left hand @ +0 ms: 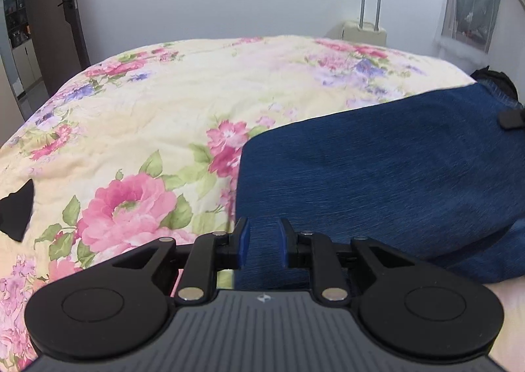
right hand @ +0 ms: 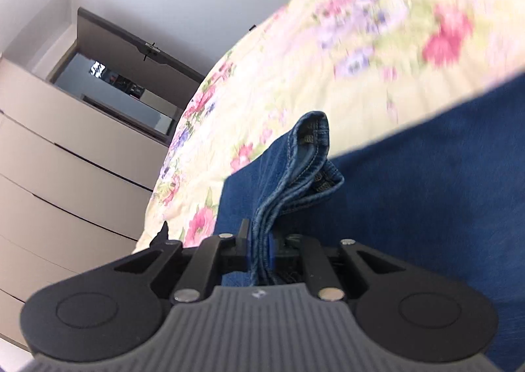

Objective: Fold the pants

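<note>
The right gripper (right hand: 259,249) is clamped on a bunched hem of the blue denim pants (right hand: 410,195), which spread toward the frame's right over the floral quilted bedspread (right hand: 295,83). The left gripper (left hand: 262,242) hovers over the pants' left edge, jaws parted, gripping nothing.

From my remote station, the left hand-held gripper (left hand: 263,242) shows its blue-padded jaws standing slightly apart, with nothing pressed between them. Beneath and beyond them lie the dark blue denim pants (left hand: 393,181), spread flat over the right half of the bed. The bed carries a cream quilted bedspread with pink and purple flowers (left hand: 164,116). A small black pad (left hand: 510,119) sits at the pants' far right edge. A cream hard-shell suitcase with raised handle (left hand: 364,31) stands against the white wall behind the bed.
</note>
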The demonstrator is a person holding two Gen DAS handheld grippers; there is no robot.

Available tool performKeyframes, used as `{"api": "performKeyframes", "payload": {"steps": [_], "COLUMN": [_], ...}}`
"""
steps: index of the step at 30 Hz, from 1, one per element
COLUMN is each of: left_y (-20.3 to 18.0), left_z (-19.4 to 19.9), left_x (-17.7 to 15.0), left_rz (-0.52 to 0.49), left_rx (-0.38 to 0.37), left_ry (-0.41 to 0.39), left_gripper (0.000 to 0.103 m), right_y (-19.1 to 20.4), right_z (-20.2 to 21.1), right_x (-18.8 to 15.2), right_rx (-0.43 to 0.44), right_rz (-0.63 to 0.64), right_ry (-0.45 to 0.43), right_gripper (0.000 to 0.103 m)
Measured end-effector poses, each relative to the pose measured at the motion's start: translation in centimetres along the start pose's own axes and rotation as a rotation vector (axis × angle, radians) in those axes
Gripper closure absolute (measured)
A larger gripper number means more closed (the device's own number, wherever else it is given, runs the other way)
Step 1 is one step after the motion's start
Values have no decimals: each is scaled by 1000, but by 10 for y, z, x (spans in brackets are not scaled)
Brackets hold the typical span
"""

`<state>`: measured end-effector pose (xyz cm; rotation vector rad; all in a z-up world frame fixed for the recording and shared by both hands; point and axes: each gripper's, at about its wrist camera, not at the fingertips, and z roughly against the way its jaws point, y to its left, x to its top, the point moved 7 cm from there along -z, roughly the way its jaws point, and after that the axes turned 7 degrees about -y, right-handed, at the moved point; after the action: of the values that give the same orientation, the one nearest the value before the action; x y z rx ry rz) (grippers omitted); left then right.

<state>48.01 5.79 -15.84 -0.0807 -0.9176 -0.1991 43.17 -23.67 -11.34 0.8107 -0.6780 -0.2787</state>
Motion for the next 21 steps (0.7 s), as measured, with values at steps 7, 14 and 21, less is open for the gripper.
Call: {"api": "performKeyframes", "payload": {"steps": [7,14,21], "left_y": [-50,-115,-157], "left_z": [13,6,-20], "left_x": [16,19,7], "left_rz": [-16,-83,-134], "left_rx": [-65,-134,-160], "left_ry": [-47,-54,-7], "left_gripper": [80,80,80], "right_y": [25,-31,-146], "right_z": [113,205,243], "right_x": [63,114,138], "right_rx": [-183,-384,-499], "right_rz": [170,210,115], "right_ry": [-58,-72,-62], "right_gripper": [99,99,99]}}
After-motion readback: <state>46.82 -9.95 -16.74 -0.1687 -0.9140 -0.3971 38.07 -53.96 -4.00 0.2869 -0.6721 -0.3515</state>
